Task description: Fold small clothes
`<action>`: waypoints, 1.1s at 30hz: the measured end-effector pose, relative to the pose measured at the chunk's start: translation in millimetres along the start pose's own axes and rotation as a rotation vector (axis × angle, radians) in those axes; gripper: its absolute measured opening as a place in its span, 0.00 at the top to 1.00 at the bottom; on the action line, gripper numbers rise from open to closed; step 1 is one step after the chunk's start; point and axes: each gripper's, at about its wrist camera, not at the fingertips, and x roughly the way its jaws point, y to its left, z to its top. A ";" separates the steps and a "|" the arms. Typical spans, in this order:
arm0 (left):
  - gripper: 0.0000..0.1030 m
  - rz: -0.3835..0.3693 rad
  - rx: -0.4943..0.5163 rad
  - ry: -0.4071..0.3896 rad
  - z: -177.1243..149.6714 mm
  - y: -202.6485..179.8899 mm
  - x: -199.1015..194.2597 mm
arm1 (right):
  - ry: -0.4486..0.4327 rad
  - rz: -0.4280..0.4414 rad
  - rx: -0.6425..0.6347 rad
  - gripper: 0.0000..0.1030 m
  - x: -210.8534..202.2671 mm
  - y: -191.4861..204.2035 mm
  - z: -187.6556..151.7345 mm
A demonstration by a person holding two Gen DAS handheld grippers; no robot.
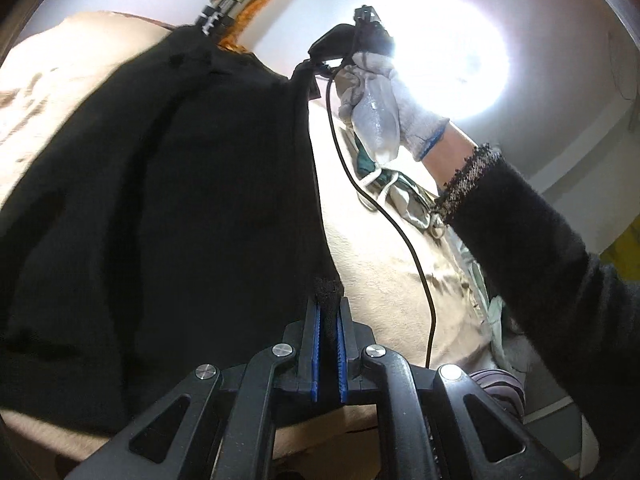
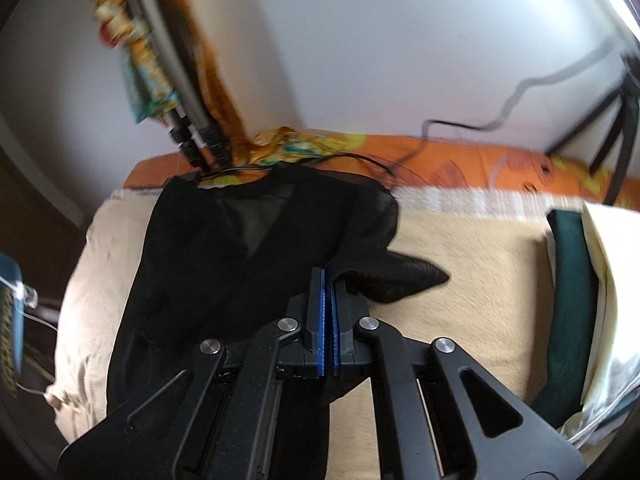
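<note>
Black garment (image 2: 224, 248): spread on the beige bed cover (image 2: 460, 280), one edge lifted. My left gripper (image 1: 329, 320): fingers pinched tight on a fold of it. My right gripper (image 2: 329, 280): fingers clamped on its mesh sleeve. Green-and-cream clothes pile (image 2: 576, 312): right side.

Both wrist views close, sharing black garment (image 1: 160, 200), blurred.

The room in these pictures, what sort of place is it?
Probably a bedroom at home: the black garment lies on a beige blanket over an orange patterned sheet, beside folded clothes and a plain wall.
</note>
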 end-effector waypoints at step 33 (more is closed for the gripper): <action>0.68 0.221 0.135 -0.128 20.5 -2.1 -81.9 | -0.042 0.238 0.129 0.61 -6.8 -40.5 0.9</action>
